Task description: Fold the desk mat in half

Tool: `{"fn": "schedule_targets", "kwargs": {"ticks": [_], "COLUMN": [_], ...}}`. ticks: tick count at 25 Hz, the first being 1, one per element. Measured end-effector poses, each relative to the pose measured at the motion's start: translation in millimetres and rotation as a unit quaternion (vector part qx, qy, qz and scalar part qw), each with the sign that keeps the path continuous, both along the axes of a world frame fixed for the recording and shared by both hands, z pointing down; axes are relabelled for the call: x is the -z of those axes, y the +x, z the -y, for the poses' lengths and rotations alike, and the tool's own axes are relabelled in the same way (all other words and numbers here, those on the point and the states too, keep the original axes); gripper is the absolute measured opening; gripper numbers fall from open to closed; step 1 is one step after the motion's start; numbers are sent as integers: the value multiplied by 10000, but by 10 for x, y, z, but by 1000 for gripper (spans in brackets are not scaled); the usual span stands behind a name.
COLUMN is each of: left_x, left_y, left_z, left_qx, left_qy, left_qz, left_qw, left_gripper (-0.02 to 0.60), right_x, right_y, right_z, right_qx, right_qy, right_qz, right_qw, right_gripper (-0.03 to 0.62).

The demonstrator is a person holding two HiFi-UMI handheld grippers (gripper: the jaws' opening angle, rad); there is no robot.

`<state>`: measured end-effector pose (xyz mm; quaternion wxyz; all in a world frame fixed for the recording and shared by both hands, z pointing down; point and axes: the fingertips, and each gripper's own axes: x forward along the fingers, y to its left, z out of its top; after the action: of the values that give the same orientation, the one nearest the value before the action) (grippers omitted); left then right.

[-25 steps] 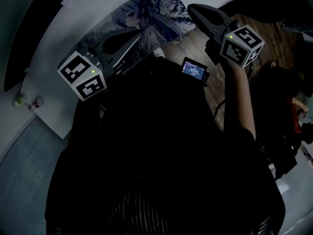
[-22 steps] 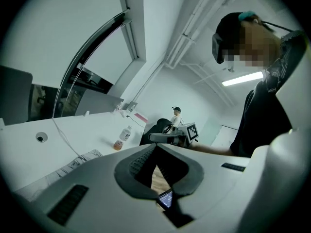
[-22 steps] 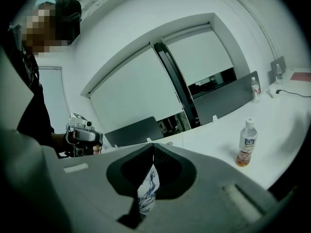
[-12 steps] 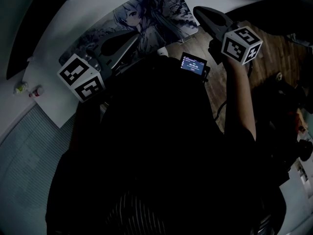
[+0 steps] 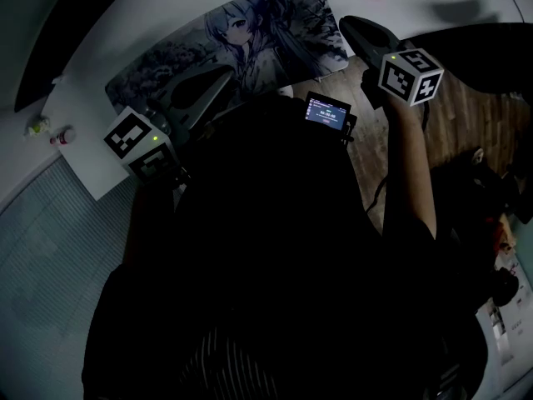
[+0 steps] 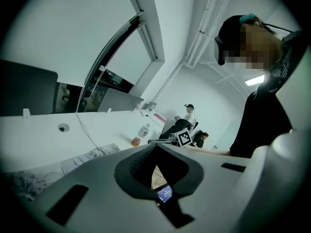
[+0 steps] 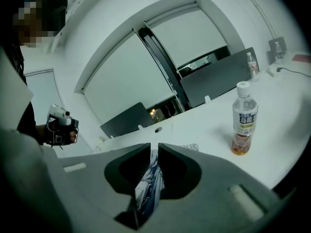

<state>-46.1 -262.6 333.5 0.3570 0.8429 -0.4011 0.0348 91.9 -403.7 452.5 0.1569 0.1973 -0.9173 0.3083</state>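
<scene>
Lowers right gripper (image 5: pixel 348 27) toward white desk (image 5: pixel 150 32), at right end of desk mat (image 5: pixel 250 44), which lies flat and unfolded. Has its jaws just parting to a narrow slit, mat print showing through, not clamped. Holds left gripper (image 5: pixel 225 75) over mat's near left edge, jaws together, empty. Leaves bottle (image 7: pixel 244 120) standing beyond.

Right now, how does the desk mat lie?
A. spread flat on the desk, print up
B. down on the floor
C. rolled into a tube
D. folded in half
A: in the head view the desk mat lies open on the white desk, its printed picture facing up and no fold in it.
</scene>
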Motion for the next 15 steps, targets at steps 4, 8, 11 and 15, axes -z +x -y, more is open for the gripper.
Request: {"fn": "schedule_targets", "kwargs": {"ticks": [4,8,11,15], "left_x": [-119,-166,-183,-197], "left_y": [-167,-214,-244,-286], "left_z": [-85,-130,-140,-136], "left_qx": [304,442,558,680], "left_qy": [-165,-274,-354,-392], "left_qz": [30,48,36,98], "left_qw": [9994,9986,9978,9969], "left_gripper": [0,0,0,0], "right_x": [-393,-788,-1047,-1380], "right_y": [-66,-50,-18,43], "right_z": [41,86,111,63], "right_qx": [53,58,66,297], "right_qy": [-239,-434,-477,-206], "right_qz": [-220,-574,-919,-1833], "right_qw": [9995,9974,9946,9824], "right_gripper": [74,110,157,255]}}
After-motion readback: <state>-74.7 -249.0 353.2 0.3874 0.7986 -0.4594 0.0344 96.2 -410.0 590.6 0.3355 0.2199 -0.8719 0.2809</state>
